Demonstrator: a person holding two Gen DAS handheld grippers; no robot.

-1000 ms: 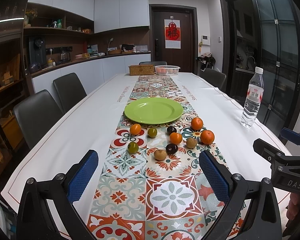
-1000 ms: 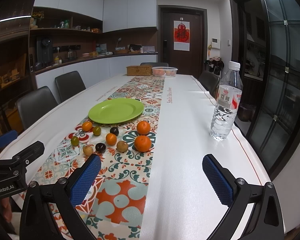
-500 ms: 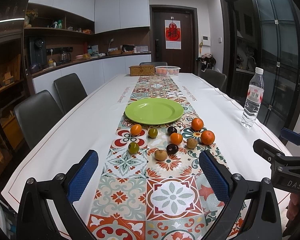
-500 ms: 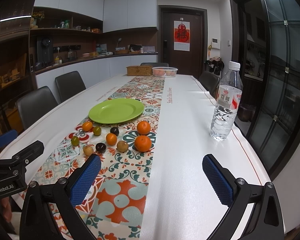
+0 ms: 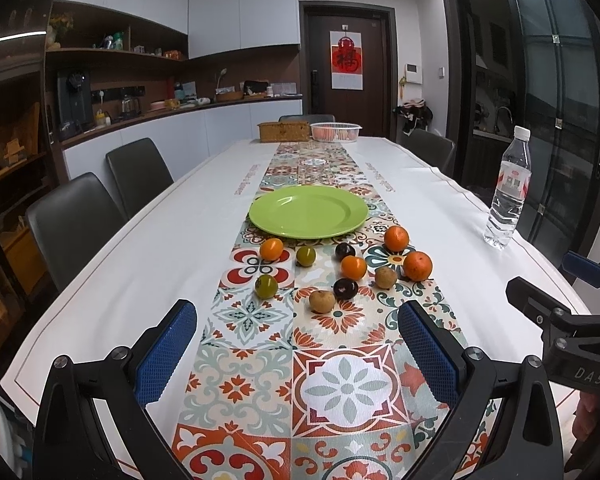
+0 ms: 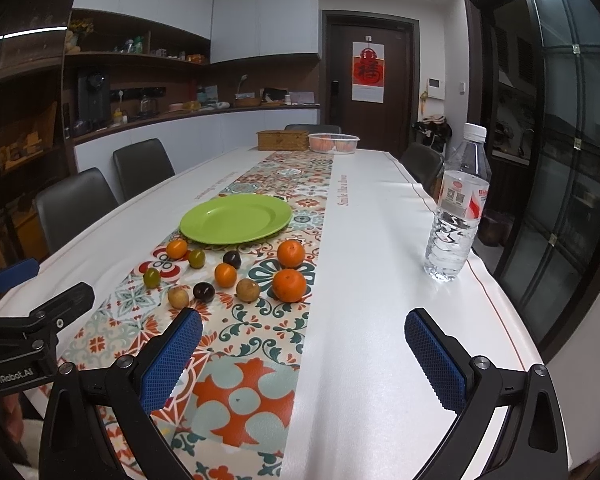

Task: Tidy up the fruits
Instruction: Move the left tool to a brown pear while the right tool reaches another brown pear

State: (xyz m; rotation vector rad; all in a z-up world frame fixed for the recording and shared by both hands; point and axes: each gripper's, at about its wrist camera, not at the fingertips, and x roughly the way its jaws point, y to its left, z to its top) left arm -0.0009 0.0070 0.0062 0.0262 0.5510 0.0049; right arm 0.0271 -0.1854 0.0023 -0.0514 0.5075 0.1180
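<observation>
1. Left wrist view: a long table (image 5: 148, 264) in a white cloth, with a patterned runner (image 5: 340, 384) down its middle; all the task's things rest on the runner.
2. One green plate (image 5: 308, 210), empty, lies beyond the fruit and farthest from both tools.
3. One water bottle (image 6: 458, 208) stands upright on the white cloth, well apart from the fruit, on the right.
4. Left gripper (image 5: 296, 350): blue pads spread wide, nothing between them, held over the runner's near end. Right gripper (image 6: 304, 358): equally wide and empty, held mostly over bare cloth beside the runner.
5. Fruit count, ten pieces, all off the plate: four oranges, the largest (image 5: 417, 266) at the right edge of the group; two green fruits (image 5: 266, 286); two dark plums (image 5: 345, 289); two tan fruits (image 5: 322, 301).
6. Key relation: the fruit lies straight ahead of the left gripper, between its fingers and the plate, whereas from the right gripper it lies ahead and to the left. Round fruit has no long axis to align. The left gripper appears better placed for the nearest tan fruit.
</observation>
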